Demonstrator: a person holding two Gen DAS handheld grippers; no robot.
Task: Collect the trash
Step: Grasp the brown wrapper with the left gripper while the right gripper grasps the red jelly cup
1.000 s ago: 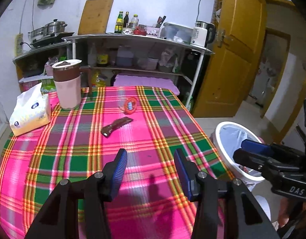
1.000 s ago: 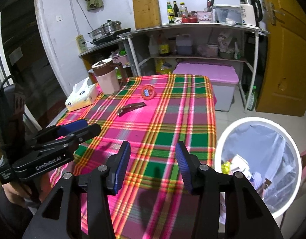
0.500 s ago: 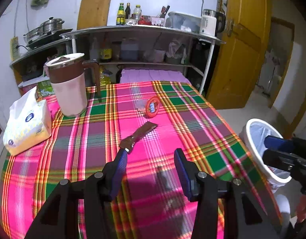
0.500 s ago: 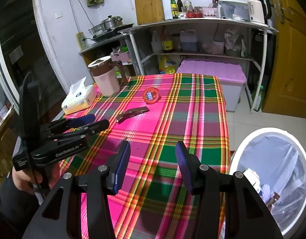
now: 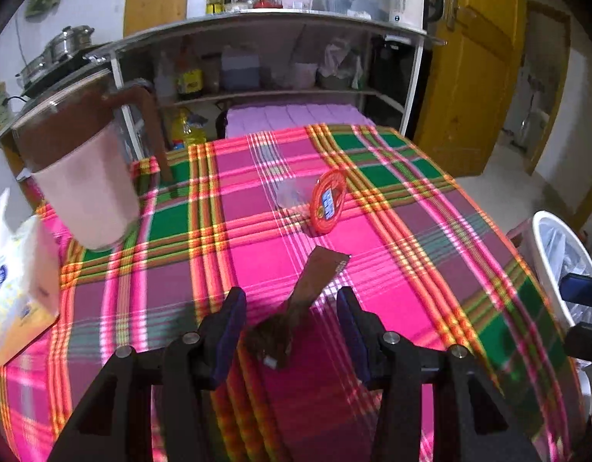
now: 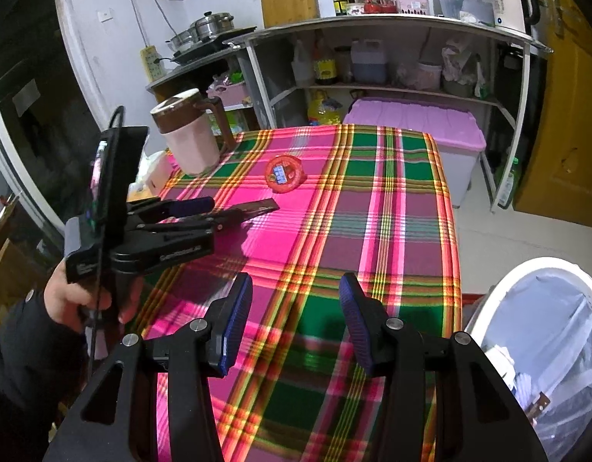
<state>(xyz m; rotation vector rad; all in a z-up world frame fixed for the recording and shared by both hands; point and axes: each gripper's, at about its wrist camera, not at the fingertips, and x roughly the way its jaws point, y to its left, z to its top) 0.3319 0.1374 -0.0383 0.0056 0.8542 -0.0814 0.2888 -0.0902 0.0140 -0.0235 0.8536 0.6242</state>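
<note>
The flat brown foil wrapper [image 5: 311, 288] lies on the plaid tabletop [image 5: 392, 231], its crumpled near end between your left tongs [image 5: 290, 319], whose jaws stand apart, not yet pressing. Close too high and the thin wrapper may slip out flat, or you pinch the pink-and-green checked cloth [image 5: 172, 269] and drag it. Your right tongs [image 6: 296, 315] hover apart and empty near the white lined trash bin [image 6: 500, 288]. Beyond sit the round red-rimmed plastic lid [image 5: 328, 202], a pink jug [image 5: 84, 177] and a tissue pack [image 5: 14, 288]; kitchen shelving [image 5: 276, 30] behind.
</note>
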